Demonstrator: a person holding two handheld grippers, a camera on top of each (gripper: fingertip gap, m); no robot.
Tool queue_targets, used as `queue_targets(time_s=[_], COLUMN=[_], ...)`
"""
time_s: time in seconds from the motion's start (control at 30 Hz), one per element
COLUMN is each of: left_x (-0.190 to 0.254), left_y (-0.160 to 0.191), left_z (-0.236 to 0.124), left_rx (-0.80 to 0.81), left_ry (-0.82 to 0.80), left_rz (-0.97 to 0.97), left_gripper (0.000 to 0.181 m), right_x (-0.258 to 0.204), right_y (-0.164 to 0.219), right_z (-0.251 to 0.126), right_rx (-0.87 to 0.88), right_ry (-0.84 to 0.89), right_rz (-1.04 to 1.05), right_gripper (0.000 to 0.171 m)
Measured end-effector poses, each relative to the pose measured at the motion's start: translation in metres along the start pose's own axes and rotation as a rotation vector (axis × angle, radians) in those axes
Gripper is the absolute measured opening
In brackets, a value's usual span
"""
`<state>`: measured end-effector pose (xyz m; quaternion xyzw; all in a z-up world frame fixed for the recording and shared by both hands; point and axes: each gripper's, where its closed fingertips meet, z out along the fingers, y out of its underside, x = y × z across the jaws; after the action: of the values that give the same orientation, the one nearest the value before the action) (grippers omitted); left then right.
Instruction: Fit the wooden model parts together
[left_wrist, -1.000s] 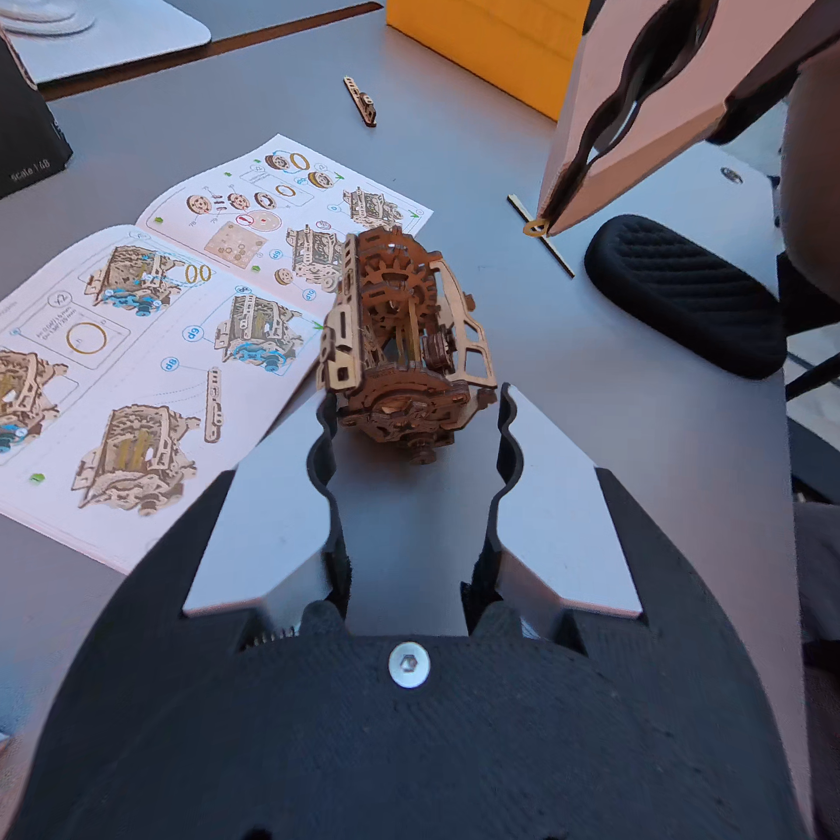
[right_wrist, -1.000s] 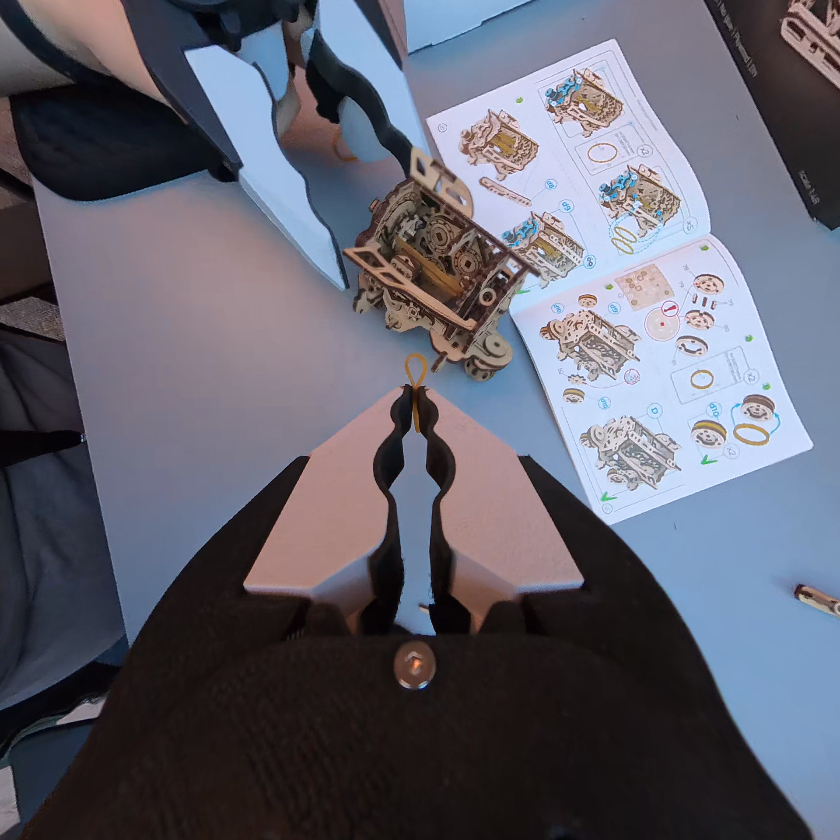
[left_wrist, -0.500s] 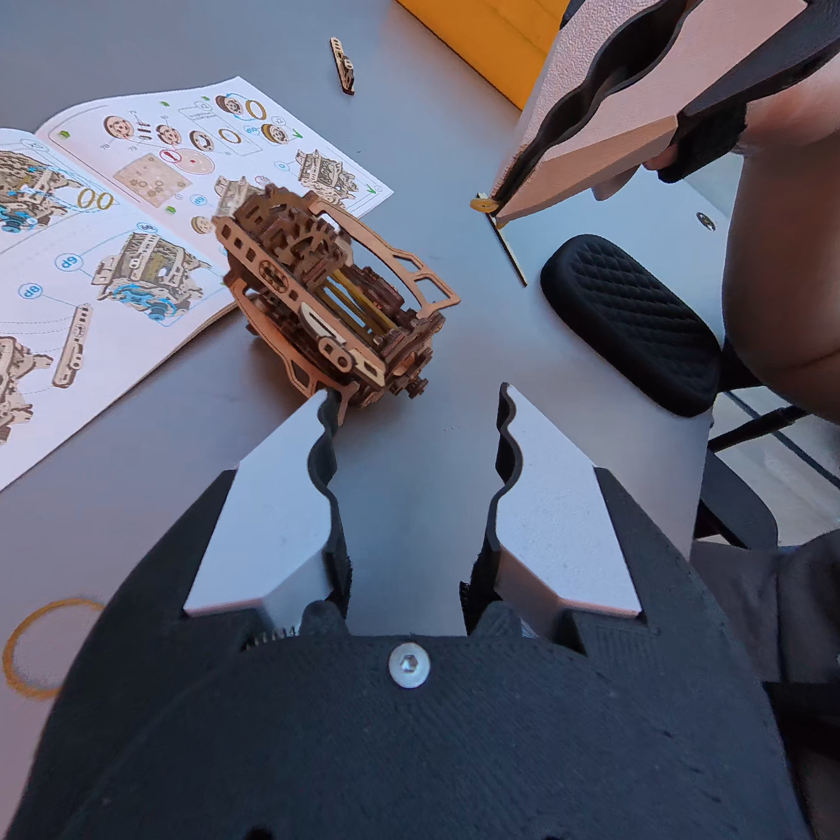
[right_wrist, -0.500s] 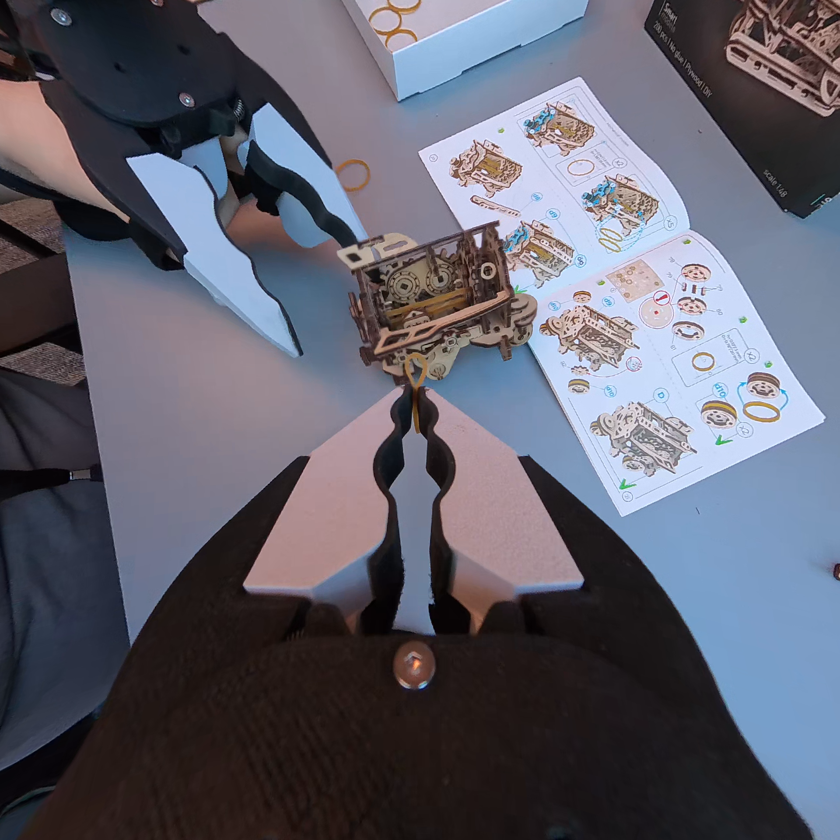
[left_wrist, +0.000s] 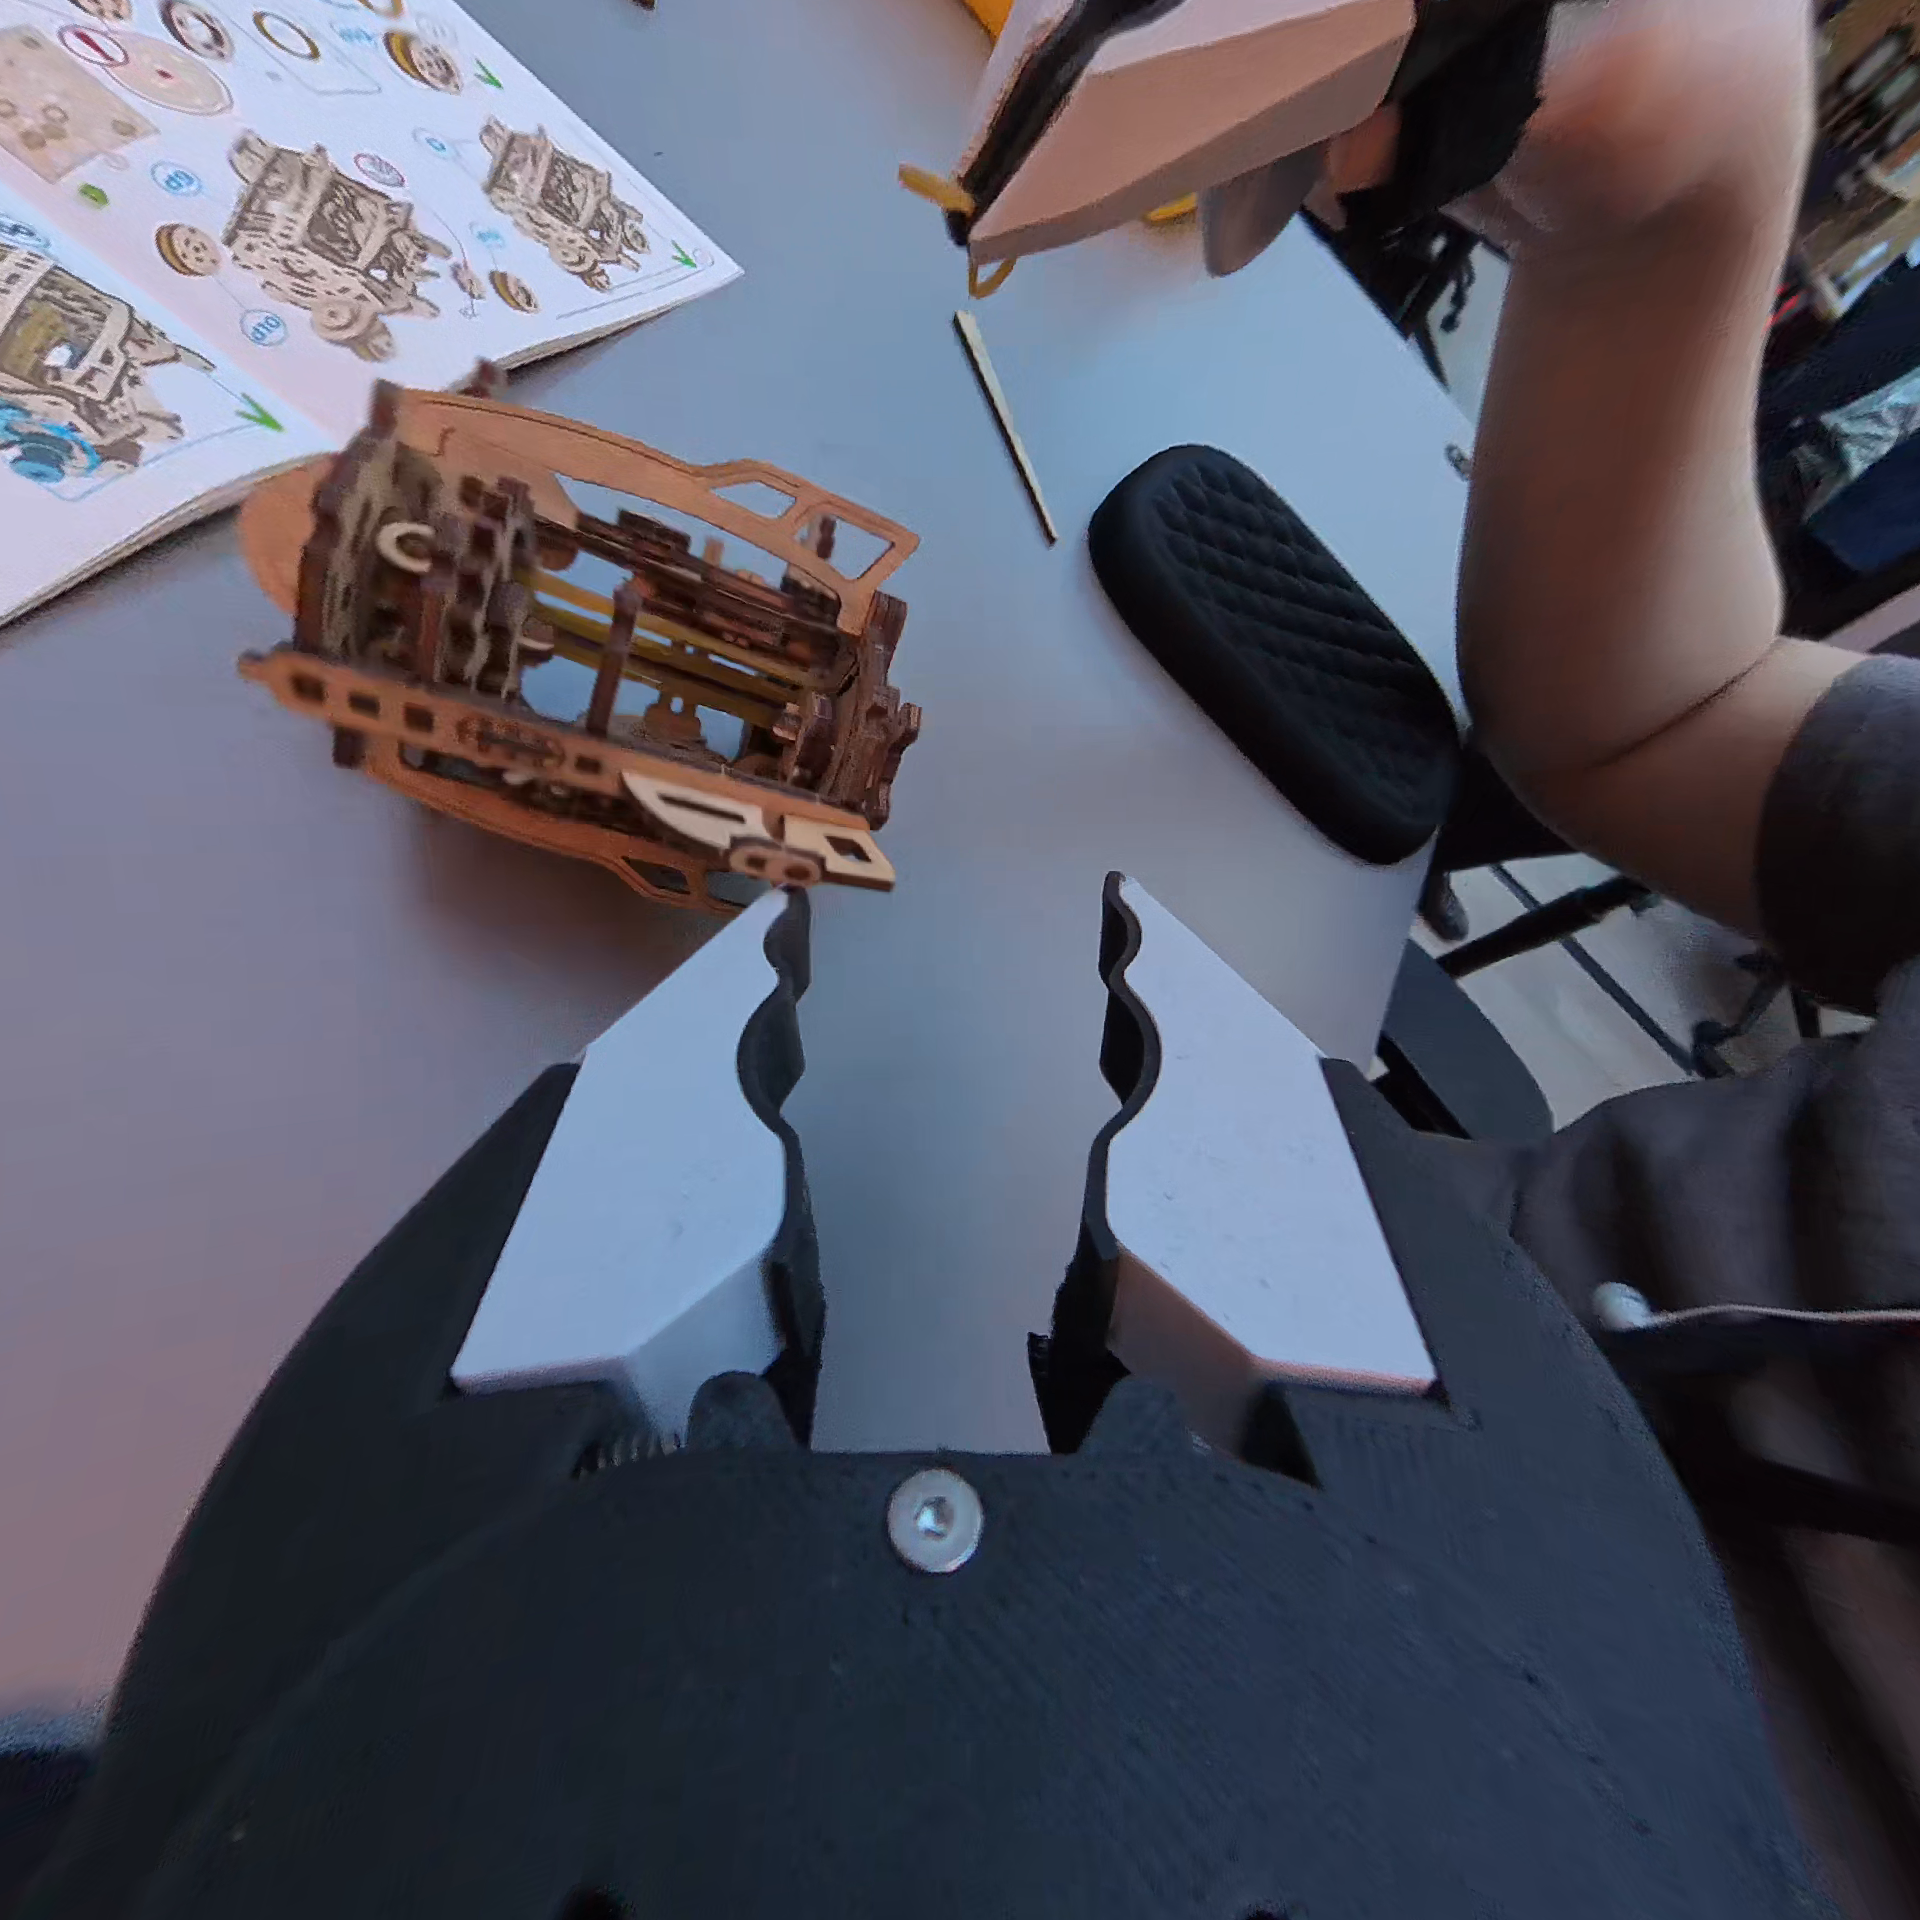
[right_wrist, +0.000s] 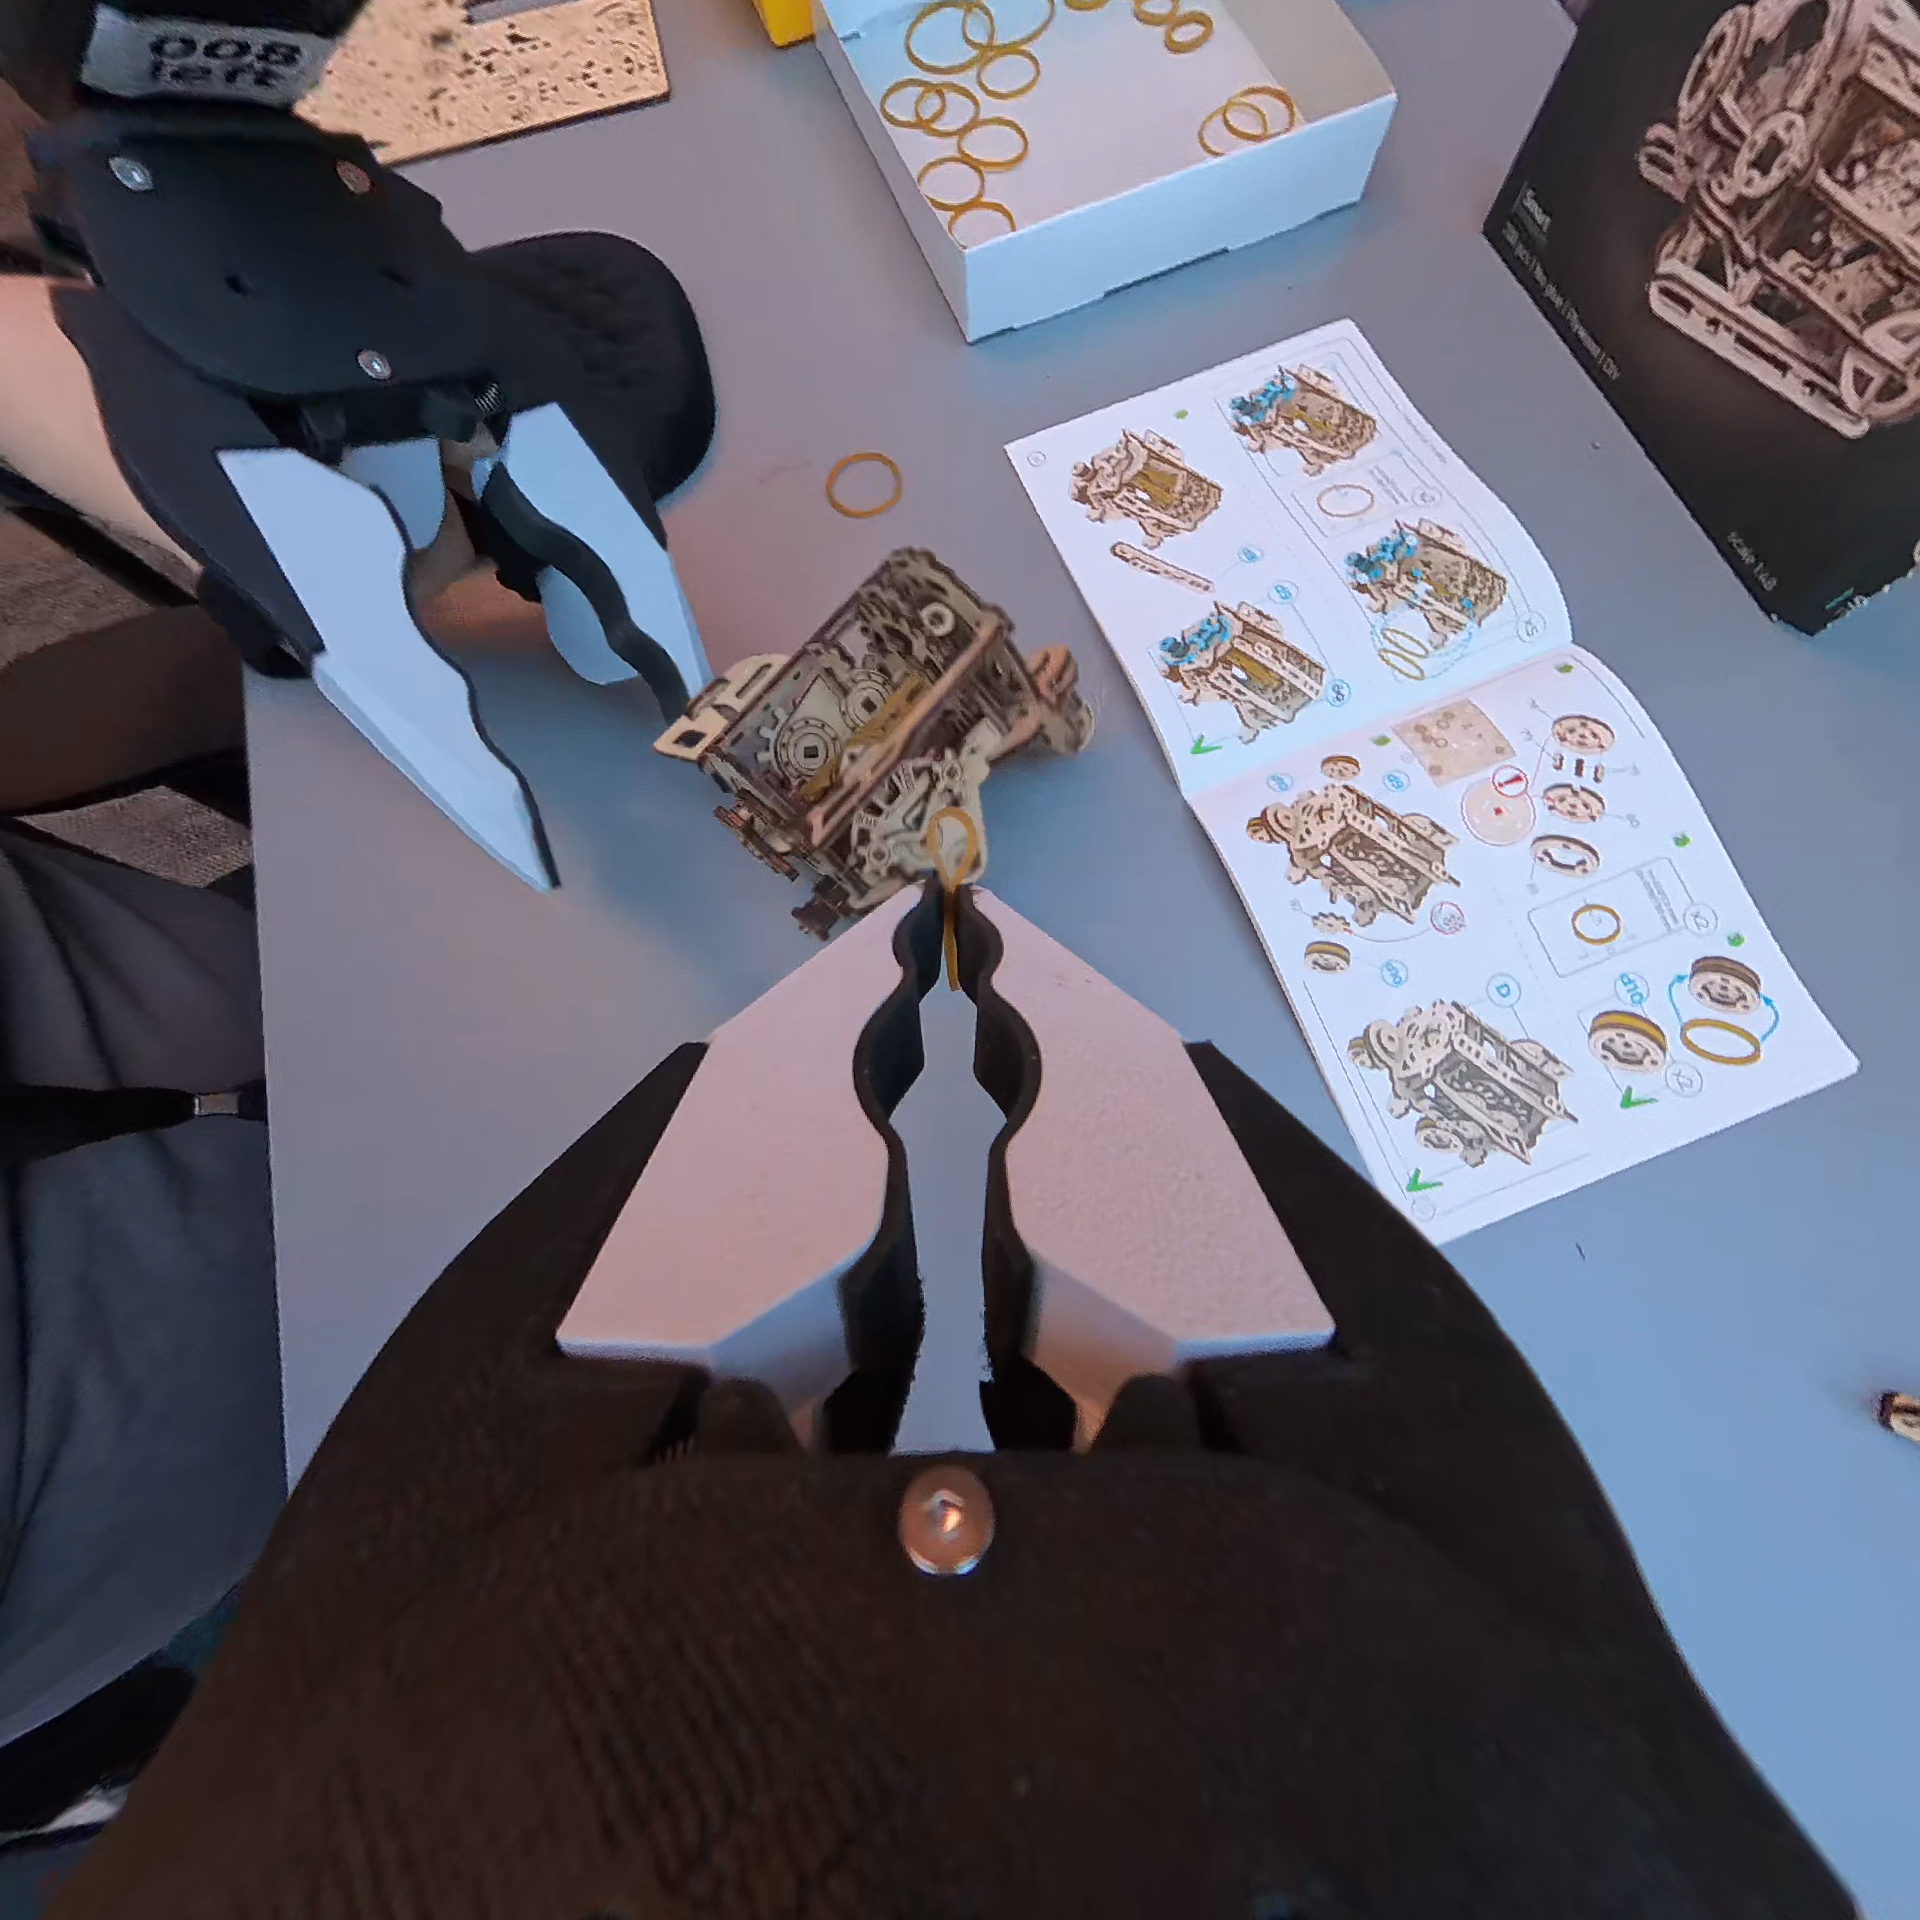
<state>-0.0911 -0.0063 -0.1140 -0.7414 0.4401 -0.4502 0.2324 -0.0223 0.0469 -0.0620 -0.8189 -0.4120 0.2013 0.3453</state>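
The wooden model (left_wrist: 582, 665), a half-built gear frame, lies tilted on the grey table. My left gripper (left_wrist: 951, 894) is open and empty. Its left fingertip (left_wrist: 784, 909) touches the model's near corner. My right gripper (right_wrist: 948, 896) is shut on a yellow rubber band (right_wrist: 951, 847), whose loop sticks out at the tips right against the model (right_wrist: 862, 738). The left gripper (right_wrist: 613, 795) also shows in the right wrist view, beside the model. The right gripper (left_wrist: 961, 223) shows at the top of the left wrist view with the band (left_wrist: 930, 187).
An open instruction booklet (right_wrist: 1455, 779) lies right of the model. A white box (right_wrist: 1195, 223) with several rubber bands, a black product box (right_wrist: 1662, 416) and a loose band (right_wrist: 862, 483) lie beyond. A black armrest pad (left_wrist: 1278, 655) and a thin wooden stick (left_wrist: 1003, 426) are at the table edge. About 11 cm separates my left fingertips from my right.
The model has turned and tipped on the table, now lying on its side. My left gripper stays open at its corner. My right gripper has brought the rubber band up against the model.
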Motion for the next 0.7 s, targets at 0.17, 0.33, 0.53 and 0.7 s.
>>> queue_targets(time_s=[0.17, 0.33, 0.53, 0.7], left_x=[0.004, -0.007, -0.001, 0.007], left_y=[-0.003, -0.002, -0.005, -0.016], left_z=[-0.021, 0.001, 0.02, 0.028], left_rx=[0.017, 0.017, 0.06, 0.12], left_ry=[-0.015, -0.053, -0.036, -0.009], left_rz=[0.017, 0.04, 0.049, 0.057], left_gripper=[0.054, 0.057, 0.056, 0.057], right_x=[-0.013, -0.014, -0.008, -0.004], right_y=[-0.014, -0.015, -0.01, -0.006], right_z=[0.017, 0.019, 0.009, 0.01], right_rx=[-0.049, -0.032, -0.021, -0.028], right_ry=[-0.003, 0.032, 0.052, 0.047], right_rz=[-0.114, -0.114, -0.084, -0.074], right_gripper=[0.0, 0.0, 0.0, 0.0])
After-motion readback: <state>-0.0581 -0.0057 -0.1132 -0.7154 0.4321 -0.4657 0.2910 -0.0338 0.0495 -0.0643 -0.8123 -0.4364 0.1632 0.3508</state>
